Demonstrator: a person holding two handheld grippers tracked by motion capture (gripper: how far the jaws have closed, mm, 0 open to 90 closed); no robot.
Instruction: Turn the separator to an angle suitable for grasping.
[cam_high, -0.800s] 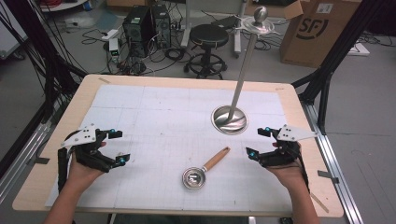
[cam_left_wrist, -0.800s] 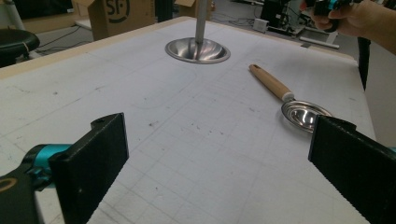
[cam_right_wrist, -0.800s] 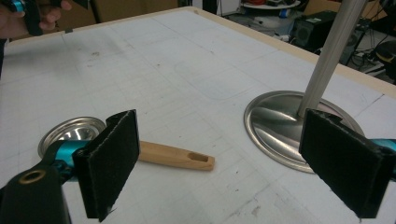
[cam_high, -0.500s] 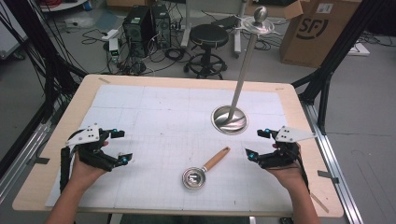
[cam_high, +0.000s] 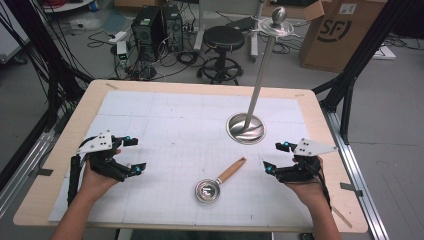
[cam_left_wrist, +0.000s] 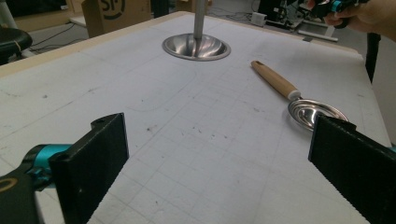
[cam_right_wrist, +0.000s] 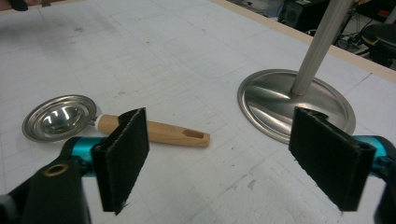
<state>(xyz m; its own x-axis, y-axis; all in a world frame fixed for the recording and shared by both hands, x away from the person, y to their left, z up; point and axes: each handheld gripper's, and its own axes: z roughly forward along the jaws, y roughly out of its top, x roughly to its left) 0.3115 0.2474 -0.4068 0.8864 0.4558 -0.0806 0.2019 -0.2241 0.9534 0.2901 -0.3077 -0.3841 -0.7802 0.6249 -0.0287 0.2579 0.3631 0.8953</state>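
**Both grippers wide, nothing held**

Left gripper (cam_high: 131, 154): jaws spread wide, nothing between them, only bare mat in the gap in the left gripper view. Right gripper (cam_high: 277, 157): jaws also wide apart, empty. Both sit low over the white grid mat (cam_high: 170, 125), left one at 8 o'clock of the table (cam_high: 95, 95), right one at 4 o'clock.

Ladle (cam_high: 216, 183) lies flat on the mat at 6 o'clock, between the two grippers, apart from both. Steel bowl faces up toward the person; wooden handle (cam_high: 232, 170) points to 1 o'clock. Nearer the right gripper.

Steel stand (cam_high: 245, 128) at 1 o'clock from the ladle: round base on the mat, pole leaning up to a disc and ball top.
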